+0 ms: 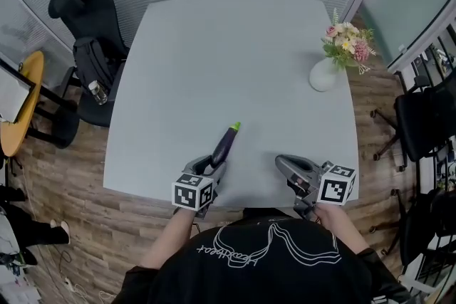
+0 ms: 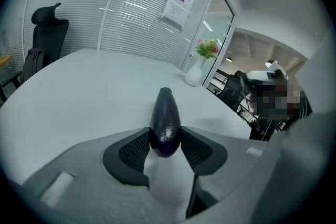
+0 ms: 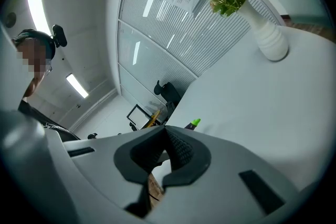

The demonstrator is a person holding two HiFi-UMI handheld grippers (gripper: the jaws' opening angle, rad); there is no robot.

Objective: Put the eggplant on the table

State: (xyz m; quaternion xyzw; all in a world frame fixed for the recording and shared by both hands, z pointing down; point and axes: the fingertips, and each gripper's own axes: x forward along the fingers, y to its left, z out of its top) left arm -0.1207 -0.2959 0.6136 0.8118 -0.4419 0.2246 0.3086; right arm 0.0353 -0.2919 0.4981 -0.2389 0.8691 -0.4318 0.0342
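Observation:
A dark purple eggplant [image 1: 224, 146] with a green stem end is over the front part of the grey table [image 1: 235, 53], its stem pointing away from me. My left gripper [image 1: 212, 169] is shut on its blunt end. In the left gripper view both black pads press the sides of the eggplant [image 2: 165, 118], which sticks out past the left gripper [image 2: 165, 147]. Whether it rests on the tabletop I cannot tell. My right gripper [image 1: 281, 161] hovers at the table's front right edge, shut and holding nothing. From the right gripper [image 3: 165, 136] the eggplant's green tip [image 3: 195, 123] shows beyond the jaws.
A white vase of flowers [image 1: 323, 75] stands at the table's far right. A black office chair [image 1: 89, 18] with a bag sits left of the table, and another chair [image 1: 420, 124] is at the right. Glass walls with blinds close off the back.

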